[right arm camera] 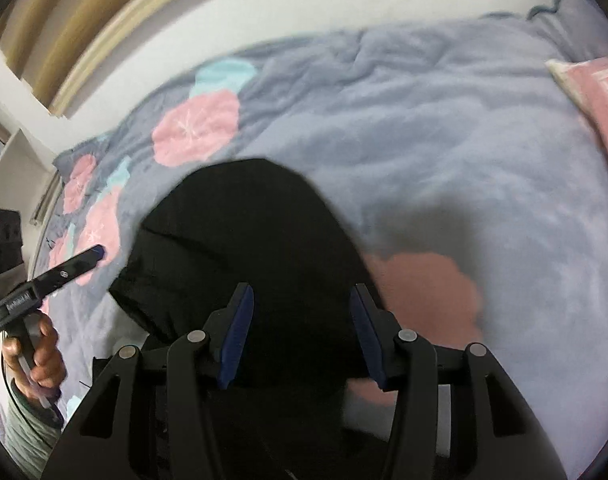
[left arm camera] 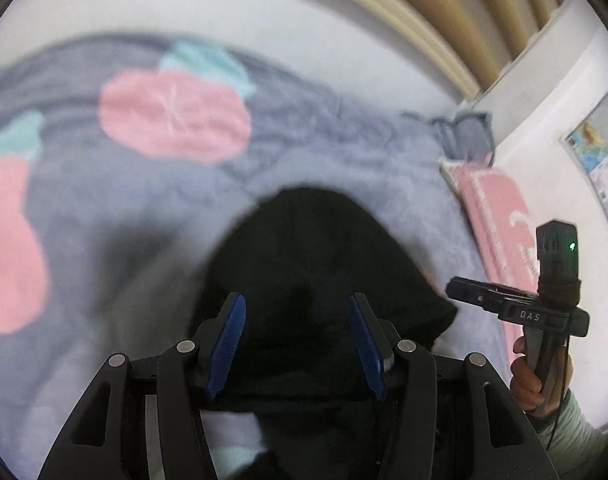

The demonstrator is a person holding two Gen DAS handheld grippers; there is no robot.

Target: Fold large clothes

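Black garment (left arm camera: 304, 248), grey pink-flowered blanket (left arm camera: 344, 140)

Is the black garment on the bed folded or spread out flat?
Folded, at least partly: the black garment lies as a compact rounded heap with a layered edge on the blanket.

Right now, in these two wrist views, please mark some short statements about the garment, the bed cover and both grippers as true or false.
1. The garment is black. True.
2. It lies on a bare wooden floor. False: it lies on a grey blanket with pink flowers.
3. The left gripper has its jaws apart. True.
4. The right gripper is clamped shut on the garment. False: its jaws are apart, nothing pinched.
5. A pink pillow lies by the blanket's edge. True.
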